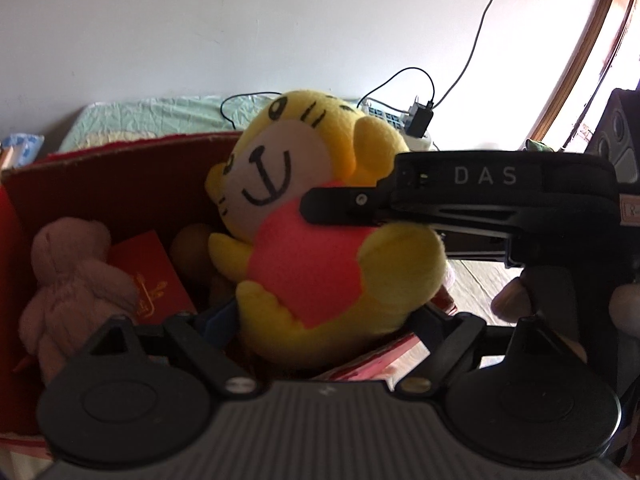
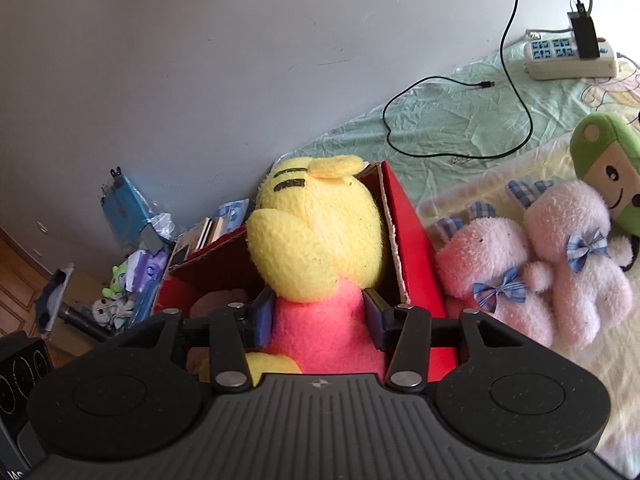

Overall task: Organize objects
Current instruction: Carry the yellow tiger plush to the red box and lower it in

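A yellow tiger plush (image 1: 316, 248) with a pink body stands upright over the open red cardboard box (image 1: 120, 156). My right gripper (image 2: 318, 314) is shut on the plush (image 2: 320, 240) at its pink waist, with a blue pad against each side. In the left wrist view one of its fingers (image 1: 340, 204) reaches in from the right across the toy's neck. My left gripper (image 1: 324, 316) is open. The plush's lower body sits between its fingers, and I see a small gap at each pad.
Inside the box lie a pale pink teddy bear (image 1: 68, 272) and a red booklet (image 1: 154, 280). Right of the box (image 2: 412, 240), two pink bunnies (image 2: 492, 268) and a green plush (image 2: 604, 164) rest on the sheet. A power strip (image 2: 568, 56) and black cable (image 2: 440, 120) lie behind.
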A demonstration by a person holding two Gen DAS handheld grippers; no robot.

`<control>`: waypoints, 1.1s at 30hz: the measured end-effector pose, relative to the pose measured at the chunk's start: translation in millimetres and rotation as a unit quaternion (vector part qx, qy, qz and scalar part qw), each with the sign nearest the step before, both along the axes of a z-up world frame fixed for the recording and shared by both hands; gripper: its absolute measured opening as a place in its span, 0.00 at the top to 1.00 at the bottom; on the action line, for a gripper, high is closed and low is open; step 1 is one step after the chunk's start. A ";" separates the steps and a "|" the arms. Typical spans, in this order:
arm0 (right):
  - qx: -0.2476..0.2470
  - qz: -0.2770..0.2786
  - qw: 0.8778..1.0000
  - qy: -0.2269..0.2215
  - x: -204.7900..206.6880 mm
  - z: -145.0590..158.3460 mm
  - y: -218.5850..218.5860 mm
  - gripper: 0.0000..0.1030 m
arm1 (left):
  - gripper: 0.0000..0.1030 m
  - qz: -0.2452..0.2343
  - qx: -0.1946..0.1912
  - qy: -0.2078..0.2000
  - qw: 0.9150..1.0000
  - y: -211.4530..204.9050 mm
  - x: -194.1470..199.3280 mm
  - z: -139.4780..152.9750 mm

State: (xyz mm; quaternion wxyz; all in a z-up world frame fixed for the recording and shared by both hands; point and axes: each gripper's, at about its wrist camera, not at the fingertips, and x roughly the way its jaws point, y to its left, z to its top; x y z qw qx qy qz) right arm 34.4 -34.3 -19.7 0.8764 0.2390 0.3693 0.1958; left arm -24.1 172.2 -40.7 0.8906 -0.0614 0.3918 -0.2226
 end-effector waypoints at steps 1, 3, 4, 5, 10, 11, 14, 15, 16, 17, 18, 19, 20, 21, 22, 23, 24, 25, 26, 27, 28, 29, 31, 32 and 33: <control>-0.001 -0.001 1.000 -0.002 -0.3 0.5 -0.6 0.51 | 0.15 -0.002 -0.002 0.002 1.000 0.2 3.2 -2.1; -0.010 -0.009 1.000 -0.007 -2.0 2.8 -0.8 0.48 | 0.14 -0.006 -0.005 0.005 1.000 -1.3 5.9 -4.1; -0.013 -0.012 1.000 -0.011 -3.3 3.3 -1.1 0.48 | 0.14 -0.009 -0.007 0.006 1.000 -1.5 8.3 -5.7; -0.013 -0.013 1.000 -0.013 -4.5 4.0 -2.0 0.48 | 0.14 -0.011 -0.009 0.007 1.000 -1.8 10.0 -6.7; -0.009 -0.021 1.000 -0.014 -7.4 2.9 -5.6 0.49 | 0.14 -0.015 -0.015 0.016 1.000 -1.2 18.3 -12.2; -0.007 -0.022 1.000 -0.014 -8.2 2.8 -6.3 0.49 | 0.14 -0.016 -0.019 0.020 0.999 0.0 20.2 -13.6; -0.010 -0.022 1.000 -0.016 -10.6 2.4 -5.3 0.51 | 0.14 -0.017 -0.030 0.032 0.999 1.7 24.7 -16.7; -0.015 -0.019 1.000 -0.018 -10.4 1.4 -4.2 0.53 | 0.14 -0.017 -0.031 0.035 0.999 1.9 25.5 -17.6; -0.018 -0.018 1.000 -0.018 -10.2 0.3 -3.3 0.54 | 0.14 -0.017 -0.032 0.036 0.999 2.3 25.7 -18.3; -0.019 -0.019 0.999 -0.018 -10.2 -0.7 -2.4 0.54 | 0.14 -0.018 -0.033 0.039 0.999 2.1 27.0 -19.5; -0.020 -0.018 0.999 -0.017 -9.6 -1.5 -1.8 0.54 | 0.14 -0.018 -0.035 0.043 0.998 2.1 28.8 -20.8; -0.024 -0.018 0.999 -0.017 -9.1 -1.9 -0.9 0.55 | 0.14 -0.018 -0.039 0.048 0.998 2.8 31.6 -22.4; -0.028 -0.017 0.999 -0.019 -8.9 -2.1 0.0 0.56 | 0.14 -0.017 -0.043 0.054 0.997 3.8 33.6 -24.0; -0.032 -0.016 0.999 -0.021 -9.0 -2.3 0.4 0.56 | 0.14 -0.017 -0.047 0.058 0.997 4.8 35.0 -25.3; -0.036 -0.015 0.999 -0.024 -9.3 -2.3 1.3 0.56 | 0.14 -0.017 -0.050 0.061 0.997 5.5 35.2 -25.7; -0.040 -0.013 0.999 -0.028 -9.5 -2.5 2.2 0.56 | 0.14 -0.015 -0.049 0.063 0.997 6.2 35.1 -25.8; -0.044 -0.011 0.998 -0.031 -10.0 -2.3 2.9 0.56 | 0.14 -0.015 -0.047 0.062 0.997 6.2 33.5 -24.3; -0.046 -0.010 0.998 -0.034 -10.4 -2.7 3.3 0.56 | 0.14 -0.014 -0.044 0.062 0.997 6.0 32.3 -23.6; -0.045 -0.010 0.998 -0.035 -10.9 -3.0 3.0 0.56 | 0.14 -0.012 -0.039 0.060 0.997 5.8 31.0 -22.6; -0.044 -0.011 0.998 -0.036 -11.3 -3.3 2.7 0.56 | 0.14 -0.011 -0.035 0.058 0.998 5.6 29.5 -20.9; -0.043 -0.011 0.998 -0.037 -11.4 -3.5 2.3 0.56 | 0.14 -0.010 -0.032 0.057 0.998 5.6 26.5 -19.3; -0.042 -0.010 0.998 -0.038 -11.4 -3.7 1.6 0.56 | 0.14 -0.008 -0.029 0.057 0.998 6.0 25.0 -17.9; -0.039 -0.009 0.998 -0.040 -11.6 -4.4 0.8 0.56 | 0.14 -0.004 -0.027 0.058 0.998 7.5 22.5 -15.0; -0.038 -0.010 0.998 -0.040 -11.6 -4.8 0.3 0.57 | 0.14 -0.002 -0.026 0.058 0.998 8.7 20.6 -13.3; -0.035 -0.008 0.999 -0.041 -11.5 -5.2 -0.2 0.57 | 0.14 0.000 -0.026 0.057 0.998 10.1 18.5 -11.6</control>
